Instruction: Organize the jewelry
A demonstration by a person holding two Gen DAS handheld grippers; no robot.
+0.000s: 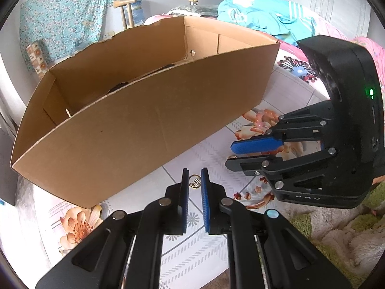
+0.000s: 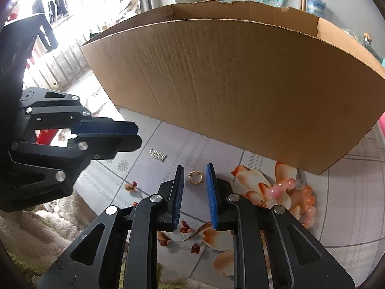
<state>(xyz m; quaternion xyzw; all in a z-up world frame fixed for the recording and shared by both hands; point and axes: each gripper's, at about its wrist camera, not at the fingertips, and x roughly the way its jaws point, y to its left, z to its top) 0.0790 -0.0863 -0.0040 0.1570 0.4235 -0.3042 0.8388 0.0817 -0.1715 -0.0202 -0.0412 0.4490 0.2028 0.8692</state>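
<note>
Before the box (image 2: 240, 84), the right gripper (image 2: 195, 166) stands spread astride a gold ring (image 2: 195, 177) on the cloth; the left gripper (image 2: 138, 134), pressed nearly together, holds nothing.

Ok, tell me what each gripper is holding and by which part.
Nothing is held. The gold ring lies on the cloth between the open fingers of the right gripper, unpinched; the left gripper is shut and empty.
</note>
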